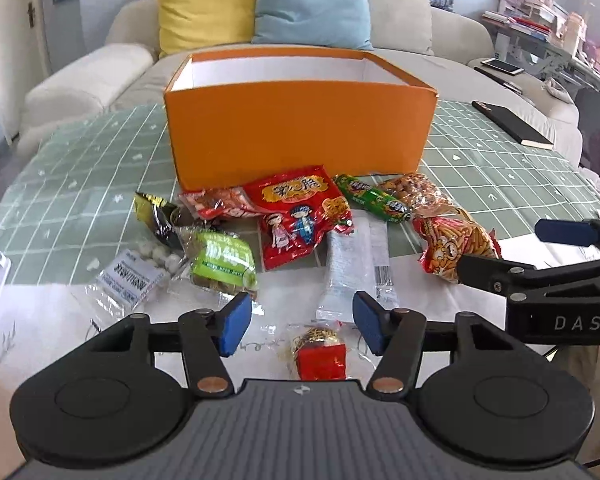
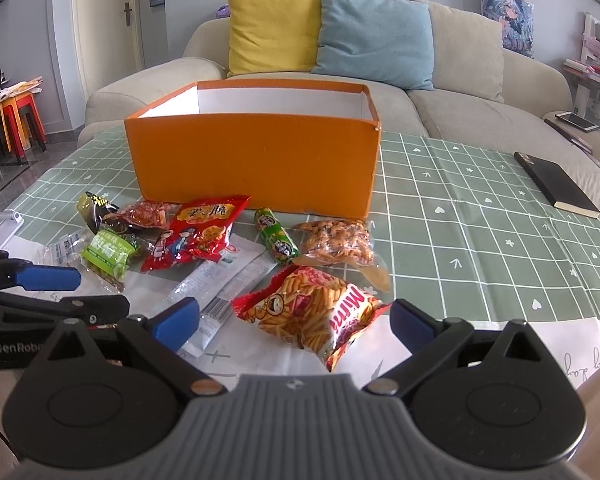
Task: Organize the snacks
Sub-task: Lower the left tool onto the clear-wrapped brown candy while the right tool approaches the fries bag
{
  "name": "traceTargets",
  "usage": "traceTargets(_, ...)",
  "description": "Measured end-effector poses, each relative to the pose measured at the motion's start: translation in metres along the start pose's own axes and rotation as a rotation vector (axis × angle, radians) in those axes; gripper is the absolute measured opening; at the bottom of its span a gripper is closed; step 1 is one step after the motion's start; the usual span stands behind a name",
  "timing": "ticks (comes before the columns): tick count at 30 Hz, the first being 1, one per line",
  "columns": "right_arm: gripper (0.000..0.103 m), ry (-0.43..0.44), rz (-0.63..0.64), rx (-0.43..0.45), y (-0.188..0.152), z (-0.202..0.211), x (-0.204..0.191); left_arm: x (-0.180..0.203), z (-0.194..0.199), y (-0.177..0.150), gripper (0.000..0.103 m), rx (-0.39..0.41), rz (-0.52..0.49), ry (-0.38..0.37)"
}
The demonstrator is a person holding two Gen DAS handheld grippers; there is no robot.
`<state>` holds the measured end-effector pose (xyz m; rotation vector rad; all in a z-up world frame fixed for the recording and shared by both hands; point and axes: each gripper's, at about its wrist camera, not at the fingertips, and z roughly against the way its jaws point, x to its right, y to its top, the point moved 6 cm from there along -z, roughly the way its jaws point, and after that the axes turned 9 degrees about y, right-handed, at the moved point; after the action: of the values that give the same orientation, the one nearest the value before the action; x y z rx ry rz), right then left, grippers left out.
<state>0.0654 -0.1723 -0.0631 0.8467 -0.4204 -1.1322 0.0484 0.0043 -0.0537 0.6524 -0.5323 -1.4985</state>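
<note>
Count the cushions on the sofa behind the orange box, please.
3: a yellow fabric cushion on the left, a light blue fabric cushion beside it, and a printed picture cushion far right. Others may be hidden.

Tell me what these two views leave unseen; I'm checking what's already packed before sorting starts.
- Orange box floor: both views, hidden by its near wall; any contents can't be told.
- Small red packet: left wrist view, lower part cut off by the left gripper body; unseen in the right view.
- White wrapper print: too small to read in both views.
</note>
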Motion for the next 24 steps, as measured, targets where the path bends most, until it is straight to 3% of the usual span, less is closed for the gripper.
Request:
traceTargets(5, 0.085, -0.007, 0.005, -0.039, -0.002, -0.005, 0.0, -0.003, -0.004, -0.007, 0.065, -0.062, 0.012, -0.033)
traceTargets(10, 0.085, -0.014, -0.009, -0.061, -0.003, -0.008, 0.004, -0.008, -0.011, -0.014, 0.075, -0.136, 0.017, -0.057)
traceTargets(18, 0.086, -0.014, -0.004, -0.088, -0.003, -0.016, 0.003, -0.001, -0.02, -0.019, 0.078, -0.166, -0.017, -0.087)
traceTargets(24, 0.087, -0.019, -0.012, -0.088, 0.001, -0.023, 0.007, 0.004, -0.031, -0.019, 0.074, -0.184, -0.015, -0.104)
